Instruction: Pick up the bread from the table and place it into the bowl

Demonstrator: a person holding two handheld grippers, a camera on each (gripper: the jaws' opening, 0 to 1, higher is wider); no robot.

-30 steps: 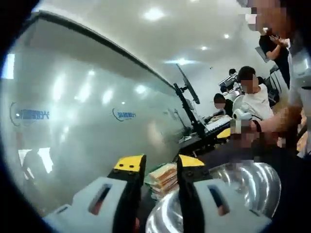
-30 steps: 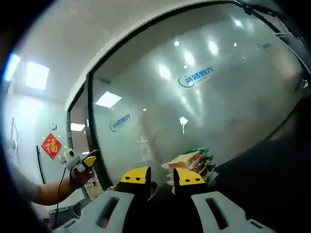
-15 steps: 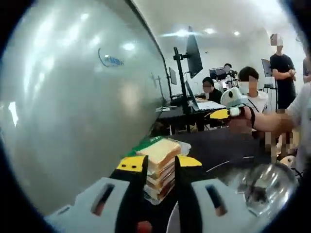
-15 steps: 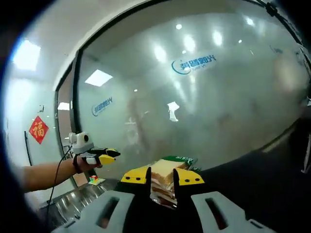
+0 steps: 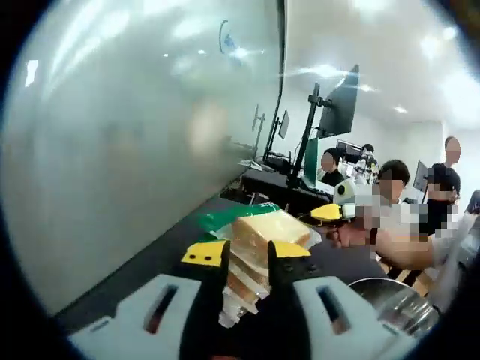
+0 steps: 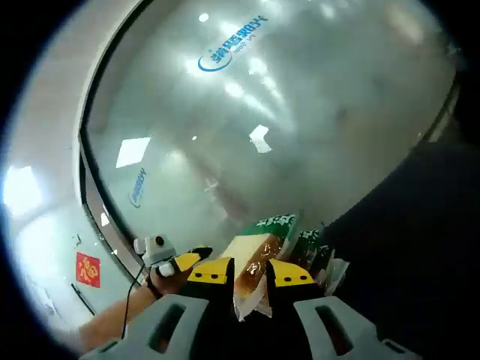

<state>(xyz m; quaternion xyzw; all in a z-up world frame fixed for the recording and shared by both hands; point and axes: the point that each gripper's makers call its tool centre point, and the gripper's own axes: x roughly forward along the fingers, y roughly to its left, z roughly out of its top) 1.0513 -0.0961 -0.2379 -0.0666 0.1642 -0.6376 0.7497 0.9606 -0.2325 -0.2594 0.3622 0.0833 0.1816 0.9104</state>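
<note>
Frosted glass wall (image 5: 112,150) carries a blue logo (image 6: 232,45); its text is unreadable. Left gripper (image 5: 247,251): jaws slightly apart, flanking the wrapped bread (image 5: 262,236) on the dark counter (image 5: 150,262); contact cannot be confirmed. Right gripper (image 6: 250,271): jaws likewise apart around the bread. Steel bowl (image 5: 394,304) sits near, right of the bread.

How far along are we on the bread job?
Done: nothing yet; the visible part of the bowl shows no bread. In hand: the wrapped bread sits between the jaws of the left claw, though a firm grip can't be confirmed. Left: carry it over the bowl and release.
</note>
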